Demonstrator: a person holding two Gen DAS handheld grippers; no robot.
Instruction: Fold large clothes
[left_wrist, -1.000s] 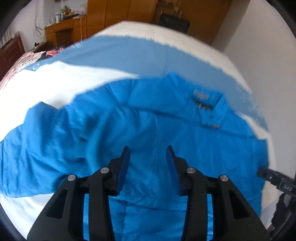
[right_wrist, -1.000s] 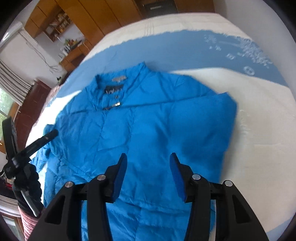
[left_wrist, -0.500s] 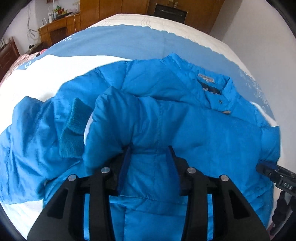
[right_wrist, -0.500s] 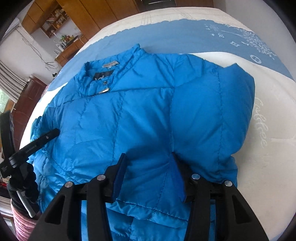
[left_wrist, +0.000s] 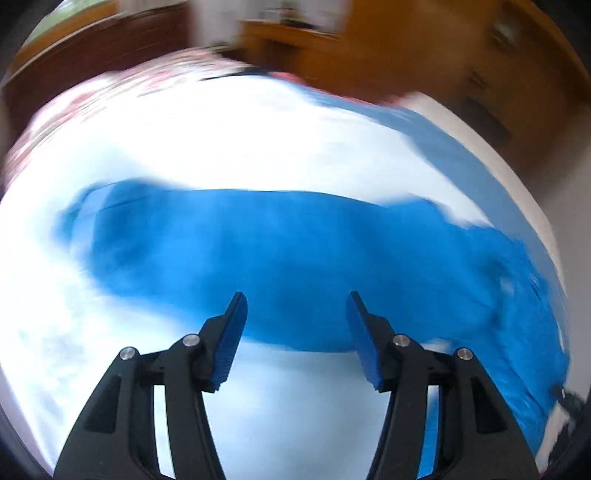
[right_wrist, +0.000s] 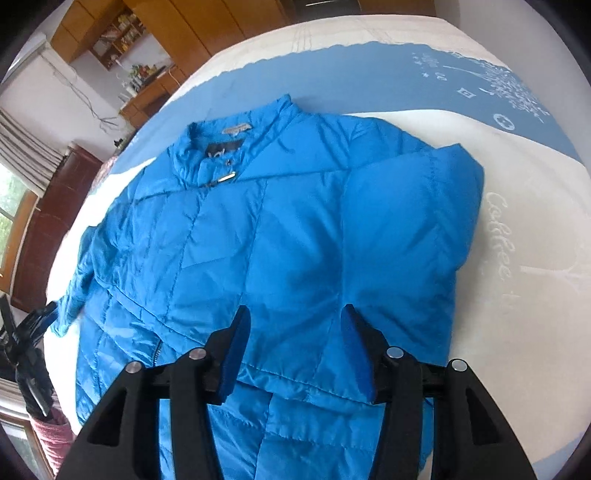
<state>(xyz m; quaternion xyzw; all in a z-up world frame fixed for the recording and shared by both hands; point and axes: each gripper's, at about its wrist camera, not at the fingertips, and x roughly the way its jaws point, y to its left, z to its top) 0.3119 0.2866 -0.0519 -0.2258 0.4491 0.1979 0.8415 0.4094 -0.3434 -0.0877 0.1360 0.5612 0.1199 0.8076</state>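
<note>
A bright blue padded jacket (right_wrist: 295, 229) lies front up on the bed, collar at the far side. Its right sleeve (right_wrist: 413, 236) is folded over the body. My right gripper (right_wrist: 293, 314) is open just above the folded sleeve's lower end, jaws apart, holding nothing. The left wrist view is motion-blurred: the jacket's left sleeve (left_wrist: 280, 251) lies stretched out sideways on the white sheet. My left gripper (left_wrist: 295, 299) is open and empty just in front of that sleeve. The left gripper also shows at the left edge of the right wrist view (right_wrist: 29, 339).
The bed has a white and blue sheet (right_wrist: 517, 240) with printed lettering. Wooden cabinets (right_wrist: 207, 33) and a desk (right_wrist: 147, 99) stand beyond the bed. A dark wooden headboard (right_wrist: 48, 221) is at the left. A wall lies to the right of the bed.
My left gripper has let go of the jacket body and swung left toward the outstretched sleeve. My right gripper has stayed over the folded right sleeve, backing off slightly.
</note>
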